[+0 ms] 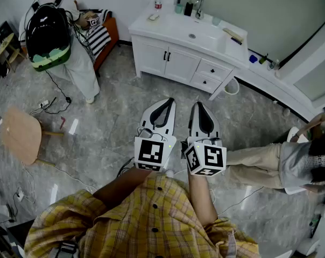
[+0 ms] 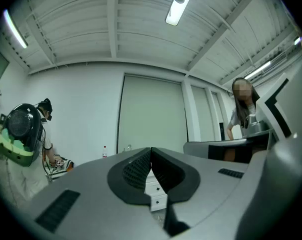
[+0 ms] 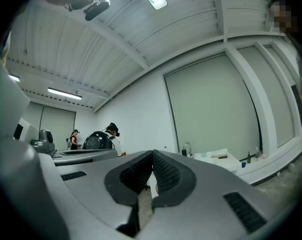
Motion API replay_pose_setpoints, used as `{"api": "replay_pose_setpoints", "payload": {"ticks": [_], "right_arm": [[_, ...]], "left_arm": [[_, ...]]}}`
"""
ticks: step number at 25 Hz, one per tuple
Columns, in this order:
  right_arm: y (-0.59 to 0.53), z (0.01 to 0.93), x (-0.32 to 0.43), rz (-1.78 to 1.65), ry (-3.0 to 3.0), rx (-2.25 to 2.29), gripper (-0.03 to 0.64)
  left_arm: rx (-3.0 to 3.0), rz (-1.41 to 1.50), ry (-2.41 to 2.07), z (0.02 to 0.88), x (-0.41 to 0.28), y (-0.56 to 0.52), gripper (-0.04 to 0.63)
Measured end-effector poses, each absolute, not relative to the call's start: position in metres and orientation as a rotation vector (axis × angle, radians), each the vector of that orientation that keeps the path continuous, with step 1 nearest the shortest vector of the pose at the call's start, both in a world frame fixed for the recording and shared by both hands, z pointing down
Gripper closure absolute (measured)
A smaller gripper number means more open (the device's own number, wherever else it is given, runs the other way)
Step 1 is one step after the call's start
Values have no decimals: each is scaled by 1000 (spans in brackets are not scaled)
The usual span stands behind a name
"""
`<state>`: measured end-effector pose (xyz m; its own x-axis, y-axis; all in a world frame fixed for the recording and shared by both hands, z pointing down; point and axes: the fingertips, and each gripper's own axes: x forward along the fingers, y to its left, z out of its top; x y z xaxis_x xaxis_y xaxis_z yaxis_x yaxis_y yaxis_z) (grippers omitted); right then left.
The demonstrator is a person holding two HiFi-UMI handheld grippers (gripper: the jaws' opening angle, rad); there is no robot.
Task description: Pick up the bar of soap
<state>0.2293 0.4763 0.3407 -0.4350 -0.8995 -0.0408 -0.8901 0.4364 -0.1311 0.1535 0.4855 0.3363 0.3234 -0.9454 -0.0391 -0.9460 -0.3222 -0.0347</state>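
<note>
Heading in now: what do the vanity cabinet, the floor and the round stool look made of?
Vanity cabinet: painted wood or laminate, with smooth white panelled fronts; I can't tell which. Floor: glossy grey marble-look stone or tile, veined and catching light glare. Round stool: likely pale wood, judging by its plain tan top.

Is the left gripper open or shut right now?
Shut: the left gripper has its jaws meeting at the tips, with nothing between them.
</note>
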Motion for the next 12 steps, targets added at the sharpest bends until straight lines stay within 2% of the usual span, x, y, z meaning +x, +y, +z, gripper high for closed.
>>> {"api": "replay_pose_setpoints", "payload": {"ticks": [12], "right_arm": [[484, 349, 227, -171, 2595, -1571, 598]], "left_arm": [[-2505, -2, 1819, 344, 155, 491, 583]]}}
